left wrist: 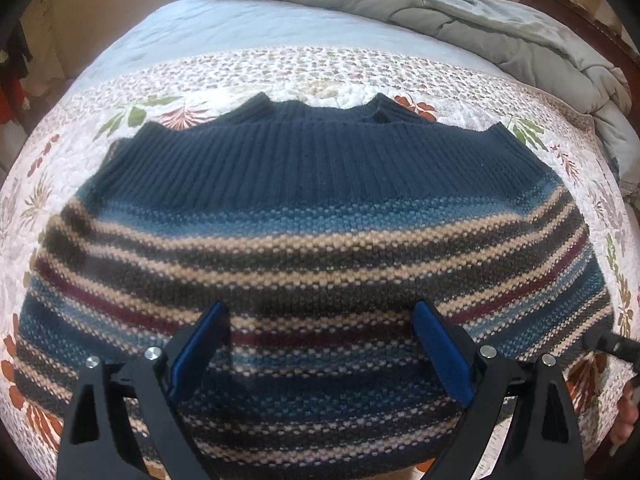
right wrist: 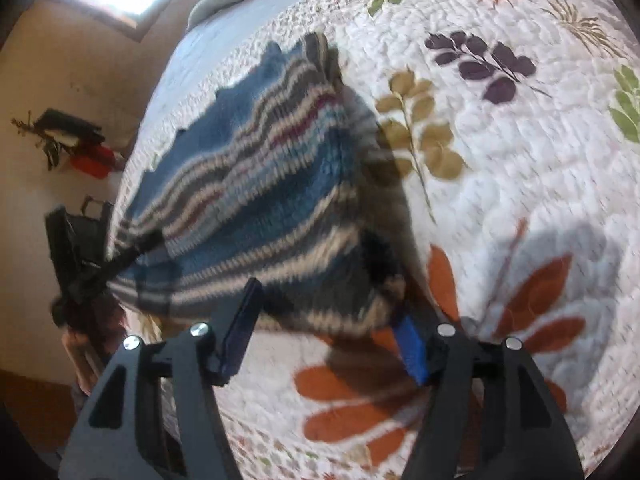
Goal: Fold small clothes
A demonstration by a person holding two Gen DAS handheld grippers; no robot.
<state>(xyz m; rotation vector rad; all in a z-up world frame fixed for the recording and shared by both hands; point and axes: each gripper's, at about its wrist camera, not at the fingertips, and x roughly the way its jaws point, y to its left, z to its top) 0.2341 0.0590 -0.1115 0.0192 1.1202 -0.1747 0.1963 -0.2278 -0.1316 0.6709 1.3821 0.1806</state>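
Note:
A striped knit sweater (left wrist: 312, 216) lies flat on the quilted bedspread (left wrist: 280, 68), its navy ribbed hem at the far side. My left gripper (left wrist: 320, 312) hovers open over the sweater's near part, blue pads wide apart, nothing between them. In the right wrist view the sweater (right wrist: 256, 184) lies to the left of centre. My right gripper (right wrist: 326, 304) is open, its fingers straddling the sweater's near corner; the right finger's tip is hidden under the cloth. The left gripper (right wrist: 80, 272) shows at the sweater's far left end.
A grey duvet (left wrist: 480, 12) is bunched at the far right of the bed. A dark wooden bed frame (left wrist: 580, 16) rises behind it. Beyond the bed's left edge, dark and red items (right wrist: 84, 148) sit by the wall.

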